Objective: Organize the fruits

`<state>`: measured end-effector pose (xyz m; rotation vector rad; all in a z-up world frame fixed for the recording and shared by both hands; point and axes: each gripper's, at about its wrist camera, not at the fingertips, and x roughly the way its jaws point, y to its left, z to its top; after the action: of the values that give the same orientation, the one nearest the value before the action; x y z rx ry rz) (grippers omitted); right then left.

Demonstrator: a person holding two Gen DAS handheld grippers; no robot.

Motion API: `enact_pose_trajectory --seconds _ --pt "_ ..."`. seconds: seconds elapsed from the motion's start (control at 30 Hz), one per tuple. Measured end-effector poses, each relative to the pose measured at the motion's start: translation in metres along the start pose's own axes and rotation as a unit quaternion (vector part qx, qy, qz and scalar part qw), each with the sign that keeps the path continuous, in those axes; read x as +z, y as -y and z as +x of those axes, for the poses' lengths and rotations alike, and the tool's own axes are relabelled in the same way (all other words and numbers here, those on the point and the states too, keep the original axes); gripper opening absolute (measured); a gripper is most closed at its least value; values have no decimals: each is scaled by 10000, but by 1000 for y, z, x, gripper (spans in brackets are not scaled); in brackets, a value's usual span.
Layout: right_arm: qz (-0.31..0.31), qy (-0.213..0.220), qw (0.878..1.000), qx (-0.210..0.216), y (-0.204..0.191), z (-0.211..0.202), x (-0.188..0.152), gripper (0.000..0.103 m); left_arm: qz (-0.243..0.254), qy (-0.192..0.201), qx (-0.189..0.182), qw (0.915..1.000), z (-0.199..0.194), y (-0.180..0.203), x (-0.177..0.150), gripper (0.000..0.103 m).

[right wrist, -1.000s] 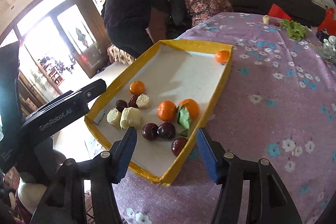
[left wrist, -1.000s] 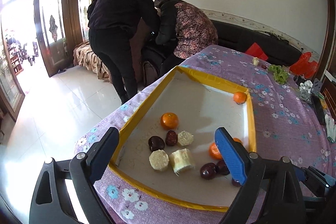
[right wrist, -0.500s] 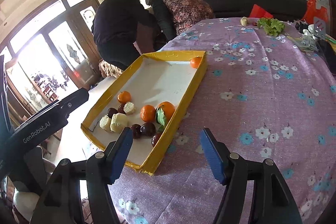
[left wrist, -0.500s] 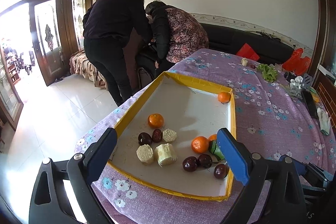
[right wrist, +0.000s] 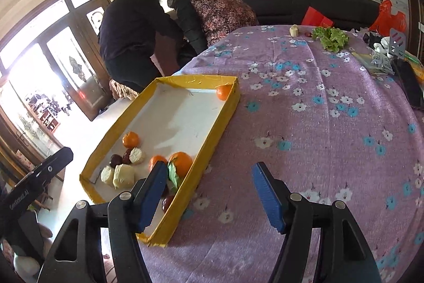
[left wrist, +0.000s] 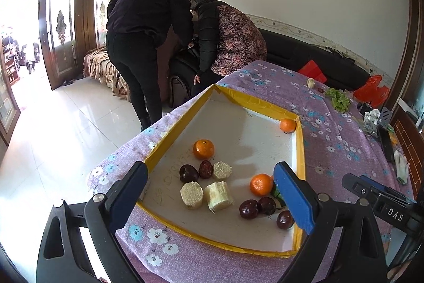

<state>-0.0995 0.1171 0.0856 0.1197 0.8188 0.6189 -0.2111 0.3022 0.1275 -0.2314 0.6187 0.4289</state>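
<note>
A yellow-rimmed white tray (left wrist: 300, 147) (right wrist: 228, 118) lies on the purple flowered tablecloth. In it are oranges (left wrist: 203, 149) (left wrist: 261, 184) (left wrist: 288, 125), dark red fruits (left wrist: 188, 173) (left wrist: 248, 208) and pale cut corn pieces (left wrist: 191, 195) (right wrist: 123, 175). An orange with a green leaf (right wrist: 181, 163) sits by the tray's right wall. My left gripper (left wrist: 212, 195) is open and empty, above the tray's near end. My right gripper (right wrist: 209, 192) is open and empty, over the cloth just right of the tray.
Lettuce (right wrist: 330, 37), a corn piece (right wrist: 293, 30), a black phone (right wrist: 408, 81), a glass dish (right wrist: 381, 60) and red bags (right wrist: 388, 16) sit at the table's far side. Two people (left wrist: 148, 25) bend over by the sofa beyond the table.
Both grippers have pulled back from the tray. The right gripper has swung right, so the tray now sits left of its fingers. The fruits have not moved.
</note>
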Motion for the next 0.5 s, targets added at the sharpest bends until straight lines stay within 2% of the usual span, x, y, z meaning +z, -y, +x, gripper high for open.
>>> enact_pose_trajectory --seconds 0.13,0.23,0.33,0.37,0.5 --pt "-224 -68 9993 -292 -13 14 -10 73 80 62 158 9998 7 1 0 96" --pt "-255 -196 9989 -340 -17 23 -20 74 155 428 635 9969 -2 3 -1 96" --pt "-405 -242 9980 -409 -23 25 -28 74 277 995 1187 9875 -22 9 -1 98" --pt "-456 -227 9978 -431 -25 24 -30 74 315 1268 1391 9816 -33 12 -1 102" --pt "-573 -77 9975 -396 -32 12 -32 75 401 1971 1635 9658 -68 22 -4 103"
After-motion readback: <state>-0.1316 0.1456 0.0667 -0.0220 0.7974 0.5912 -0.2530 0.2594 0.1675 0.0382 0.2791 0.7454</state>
